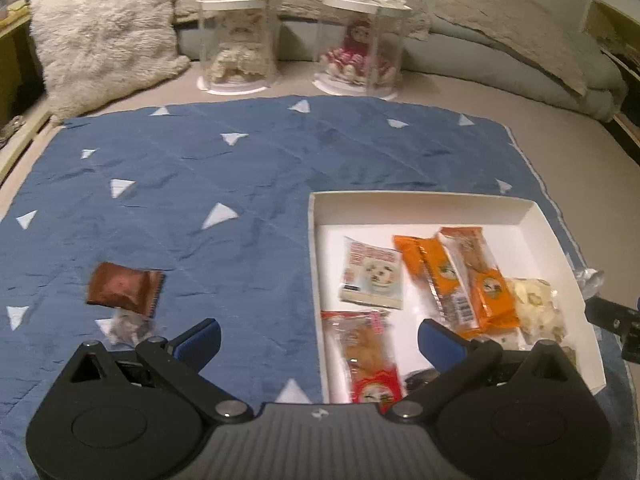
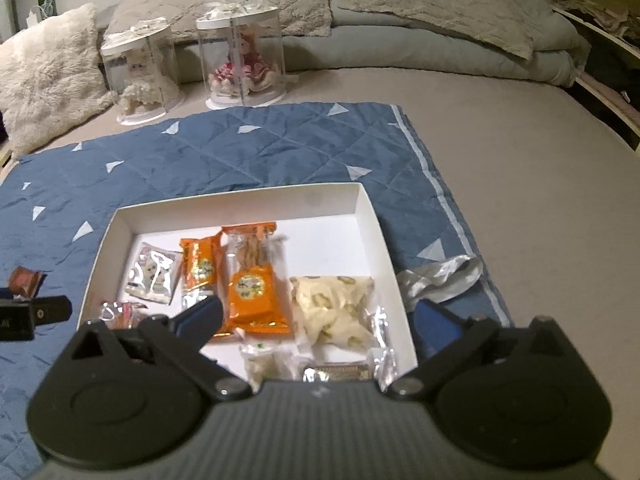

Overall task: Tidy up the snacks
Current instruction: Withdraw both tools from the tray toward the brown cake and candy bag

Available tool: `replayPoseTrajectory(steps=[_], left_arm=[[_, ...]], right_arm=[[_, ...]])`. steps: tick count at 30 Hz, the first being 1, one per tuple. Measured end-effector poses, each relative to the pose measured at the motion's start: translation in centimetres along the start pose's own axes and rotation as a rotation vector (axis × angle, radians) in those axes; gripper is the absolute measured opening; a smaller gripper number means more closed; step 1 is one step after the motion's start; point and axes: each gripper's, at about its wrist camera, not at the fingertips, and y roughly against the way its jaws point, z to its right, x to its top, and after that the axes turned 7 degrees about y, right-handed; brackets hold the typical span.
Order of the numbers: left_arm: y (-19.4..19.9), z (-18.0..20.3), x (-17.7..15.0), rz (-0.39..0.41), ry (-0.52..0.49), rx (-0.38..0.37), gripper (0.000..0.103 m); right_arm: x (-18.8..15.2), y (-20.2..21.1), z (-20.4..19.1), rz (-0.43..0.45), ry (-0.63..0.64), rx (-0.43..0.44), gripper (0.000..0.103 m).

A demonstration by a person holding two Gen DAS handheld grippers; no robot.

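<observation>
A white box (image 1: 424, 209) (image 2: 240, 211) sits on a blue quilted mat (image 1: 200, 184) and holds several snack packets: orange bars (image 1: 476, 280) (image 2: 250, 284), a pale packet with a face (image 1: 372, 274), a red-ended bar (image 1: 370, 360) and a clear bag of pale sweets (image 2: 332, 312). A brown packet (image 1: 126, 288) (image 2: 26, 282) and a small clear wrapped snack (image 1: 130, 328) lie on the mat left of the box. My left gripper (image 1: 320, 338) is open and empty over the box's left wall. My right gripper (image 2: 320, 320) is open and empty above the box's near end.
A silver wrapper (image 2: 440, 276) lies on the mat right of the box. Two clear cases with dolls (image 1: 240, 40) (image 1: 360, 44) stand behind the mat. A fluffy pillow (image 1: 104, 40) lies at the far left. Grey pillows (image 2: 440, 8) line the back.
</observation>
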Motion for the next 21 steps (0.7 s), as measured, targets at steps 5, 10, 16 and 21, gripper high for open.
replayPoseTrajectory(steps=[5, 10, 16, 21], left_arm=[[0.8, -2.6, 0.4, 0.015, 0.032, 0.025, 0.103], [1.4, -5.8, 0.6, 0.020, 0.067, 0.061, 0.103], [2.1, -10.3, 0.9, 0.035, 0.125, 0.115, 0.103], [2.8, -13.9, 1.0, 0.040, 0.173, 0.151, 0.103]], right_arm=[[0.4, -0.1, -1.3, 0.003, 0.020, 0.023, 0.103], [1.0, -0.4, -3.5, 0.011, 0.041, 0.055, 0.103], [1.6, -0.7, -6.4, 0.014, 0.080, 0.088, 0.103], [2.0, -0.7, -9.0, 0.017, 0.114, 0.121, 0.103]])
